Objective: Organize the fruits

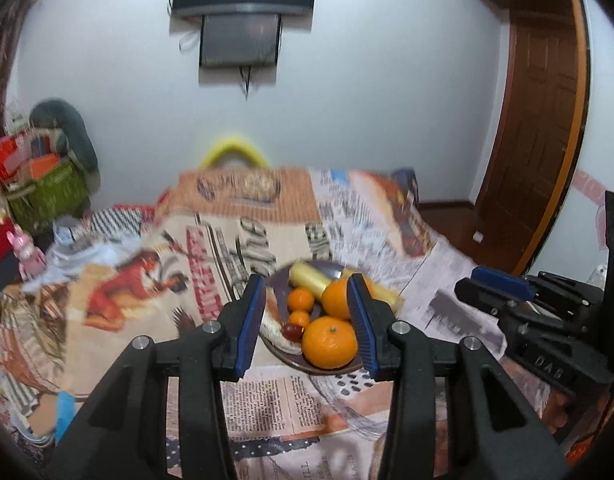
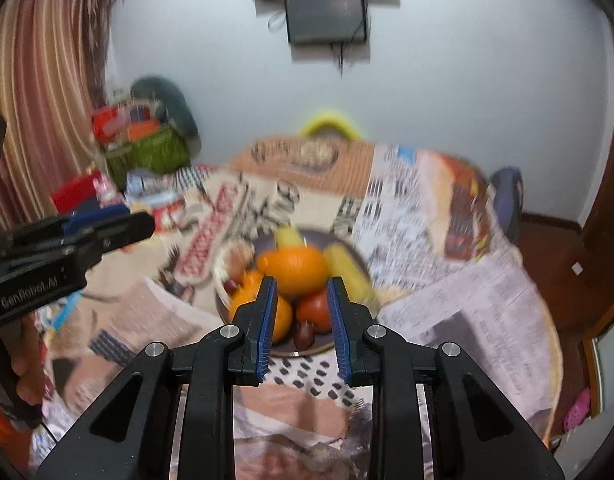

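Observation:
A dark plate [image 1: 297, 362] of fruit sits on a table covered in newspaper [image 1: 211, 264]. It holds large oranges [image 1: 329, 342], small tangerines [image 1: 301, 299], yellow bananas [image 1: 309, 278], a small dark red fruit [image 1: 291, 331] and a pale fruit at its left rim. My left gripper [image 1: 307, 312] is open and empty, hovering just in front of the plate. In the right wrist view the same plate [image 2: 295, 350] shows an orange [image 2: 293, 270], a red tomato-like fruit [image 2: 313, 310] and a dark fruit [image 2: 303, 334]. My right gripper [image 2: 301, 312] is open and empty above the plate's near rim.
The right gripper's body [image 1: 519, 304] shows at the right of the left view; the left gripper's body [image 2: 59, 248] at the left of the right view. A yellow handle [image 1: 237, 150] peeks behind the table. A green basket of clutter [image 1: 47, 192] stands far left. A wooden door [image 1: 547, 140] is at right.

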A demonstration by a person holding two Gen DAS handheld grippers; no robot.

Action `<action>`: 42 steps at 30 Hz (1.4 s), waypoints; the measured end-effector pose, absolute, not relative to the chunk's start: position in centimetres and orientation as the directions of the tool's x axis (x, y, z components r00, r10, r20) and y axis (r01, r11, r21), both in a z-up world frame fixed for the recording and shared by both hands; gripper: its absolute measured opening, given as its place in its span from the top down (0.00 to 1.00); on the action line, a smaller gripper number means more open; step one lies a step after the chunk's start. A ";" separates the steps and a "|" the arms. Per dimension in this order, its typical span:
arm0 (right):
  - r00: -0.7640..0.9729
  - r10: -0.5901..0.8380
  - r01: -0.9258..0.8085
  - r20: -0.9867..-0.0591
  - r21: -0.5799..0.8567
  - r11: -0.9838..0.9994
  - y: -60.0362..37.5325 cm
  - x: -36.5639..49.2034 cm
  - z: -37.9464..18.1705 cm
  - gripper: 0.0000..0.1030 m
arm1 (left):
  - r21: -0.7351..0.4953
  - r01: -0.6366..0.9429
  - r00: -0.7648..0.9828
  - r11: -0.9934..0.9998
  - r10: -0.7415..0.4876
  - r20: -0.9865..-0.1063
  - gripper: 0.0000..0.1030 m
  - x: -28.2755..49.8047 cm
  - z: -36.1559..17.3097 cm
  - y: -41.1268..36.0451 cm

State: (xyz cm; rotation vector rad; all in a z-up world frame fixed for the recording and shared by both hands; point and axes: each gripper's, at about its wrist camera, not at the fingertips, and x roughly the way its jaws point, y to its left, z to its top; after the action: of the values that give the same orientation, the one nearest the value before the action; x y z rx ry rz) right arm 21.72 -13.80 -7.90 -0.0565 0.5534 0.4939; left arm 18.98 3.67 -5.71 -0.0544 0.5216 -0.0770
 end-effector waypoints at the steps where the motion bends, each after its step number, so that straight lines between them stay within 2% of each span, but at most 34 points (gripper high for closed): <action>1: 0.748 0.437 -0.464 -0.499 0.077 0.883 -14.0 21.2 -7.2 0.77 | -0.067 0.060 0.875 0.996 -0.085 -0.476 0.59 18.2 -4.9 3.5; 9: 0.830 0.459 -0.466 -0.316 0.060 0.883 -15.3 14.4 -1.0 0.77 | -0.040 0.062 0.945 0.997 -0.072 -0.318 0.59 10.7 0.9 2.6; 11: 0.845 0.456 -0.461 -0.280 0.051 0.886 -15.5 13.1 -0.1 0.76 | -0.034 0.061 0.955 0.998 -0.068 -0.290 0.55 9.2 1.7 2.4; 13: 0.855 0.457 -0.460 -0.243 0.049 0.887 -15.7 11.7 0.6 0.69 | -0.028 0.053 0.965 0.998 -0.058 -0.255 0.46 7.8 2.5 2.3; 18: 0.885 0.432 -0.433 -0.173 0.031 0.901 -16.0 9.2 1.4 0.53 | -0.026 0.048 0.977 0.998 -0.053 -0.207 0.33 5.1 3.5 2.1; 20: 0.891 0.424 -0.425 -0.160 0.028 0.905 -16.0 8.9 1.5 0.41 | -0.021 0.043 0.980 0.999 -0.047 -0.192 0.30 4.3 3.8 2.0; 21: 0.895 0.419 -0.420 -0.155 0.026 0.907 -16.0 8.7 1.5 0.39 | -0.017 0.041 0.981 0.999 -0.044 -0.187 0.27 4.0 3.8 2.0; 22: 0.897 0.416 -0.417 -0.152 0.025 0.908 -16.0 8.7 1.4 0.34 | -0.014 0.040 0.982 0.999 -0.042 -0.185 0.20 3.9 3.8 1.9; 25: 0.903 0.404 -0.406 -0.146 0.022 0.914 -16.0 8.5 1.3 0.24 | -0.011 0.032 0.984 0.999 -0.033 -0.174 0.09 3.6 3.8 1.7; 26: 0.906 0.399 -0.400 -0.143 0.021 0.916 -15.9 8.6 1.2 0.19 | -0.010 0.030 0.984 1.000 -0.031 -0.173 0.08 3.4 3.8 1.7; 30: 0.911 0.386 -0.387 -0.143 0.020 0.922 -16.2 8.0 1.2 0.12 | -0.016 0.024 0.984 1.000 -0.027 -0.177 0.03 3.1 3.6 1.8; 32: 0.915 0.377 -0.378 -0.144 0.020 0.926 -16.2 8.0 1.1 0.04 | -0.017 0.022 0.983 1.000 -0.024 -0.180 0.02 3.0 3.5 1.6; 34: 0.918 0.370 -0.371 -0.144 0.019 0.928 -16.3 8.0 0.9 0.00 | -0.018 0.017 0.983 1.000 -0.020 -0.182 0.01 2.9 3.4 1.5; 42: 0.919 0.365 -0.365 -0.152 0.026 0.931 -16.6 7.5 0.5 0.00 | -0.014 0.015 0.982 1.000 -0.017 -0.186 0.00 2.8 3.2 1.5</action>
State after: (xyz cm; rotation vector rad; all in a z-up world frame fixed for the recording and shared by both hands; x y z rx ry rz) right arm 7.49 -16.65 0.50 -0.0031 0.1562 0.3752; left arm 2.84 1.47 3.20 -0.0130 0.1877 -0.0159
